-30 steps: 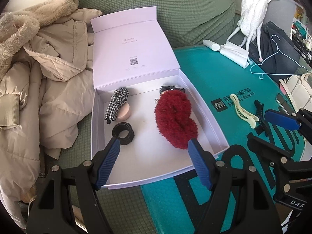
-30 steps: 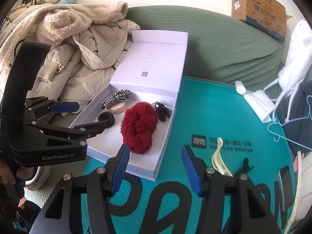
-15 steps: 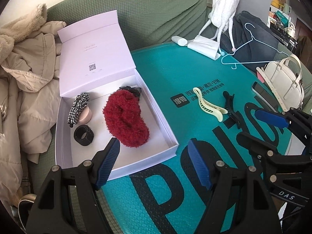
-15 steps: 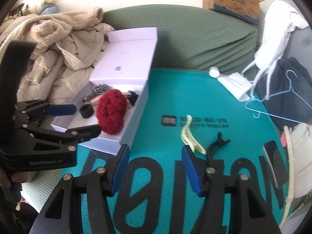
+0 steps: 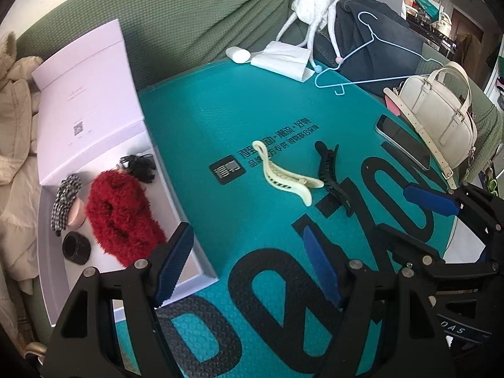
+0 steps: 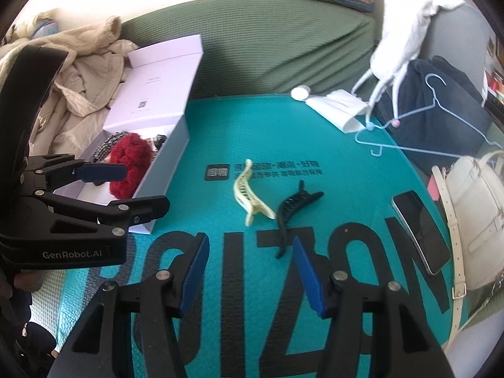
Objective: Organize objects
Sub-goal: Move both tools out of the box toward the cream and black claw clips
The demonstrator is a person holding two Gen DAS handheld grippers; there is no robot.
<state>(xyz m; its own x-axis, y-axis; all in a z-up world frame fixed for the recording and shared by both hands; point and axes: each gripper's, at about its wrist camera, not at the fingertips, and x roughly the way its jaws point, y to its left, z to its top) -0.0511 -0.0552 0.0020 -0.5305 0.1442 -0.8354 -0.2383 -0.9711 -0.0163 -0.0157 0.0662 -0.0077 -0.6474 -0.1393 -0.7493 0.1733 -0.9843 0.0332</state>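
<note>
Left wrist view: green textured sofa (image 5: 195, 15) behind everything, teal foam mat with black lettering (image 5: 201, 132) under both grippers. Beige padded coat (image 5: 15, 145) far left of the left gripper. Open pale-lilac cardboard box (image 5: 91, 94), lid up, sits at the mat's left edge, forward-left of the left gripper (image 5: 249, 264); that gripper's left blue pad overlaps the box's near-right corner in view, contact unclear. Left gripper is spread wide, nothing between the pads. In the box: fuzzy red scrunchie (image 5: 121, 214), biggest item, nearest the gripper; black-and-white checked scrunchie (image 5: 64, 200) left of it lying over a pink round piece (image 5: 77, 212); black hair tie ring (image 5: 75, 247) in front of those; small black clip (image 5: 140, 165) at the back, touching the red scrunchie's far end.

Right wrist view: right gripper (image 6: 252, 274) also spread, empty, hovering over the mat lettering. Cream handbag with straps (image 6: 472, 208) far right, dark phone (image 6: 420, 230) just left of it. Light-blue wire hanger (image 6: 419, 116) forward-right, over dark clothing. Still out on the mat: cream plastic claw clip (image 6: 249, 193) straight ahead, black plastic claw clip (image 6: 291, 211) just right of it, tips touching or nearly so, its tail reaching toward the right blue pad.
</note>
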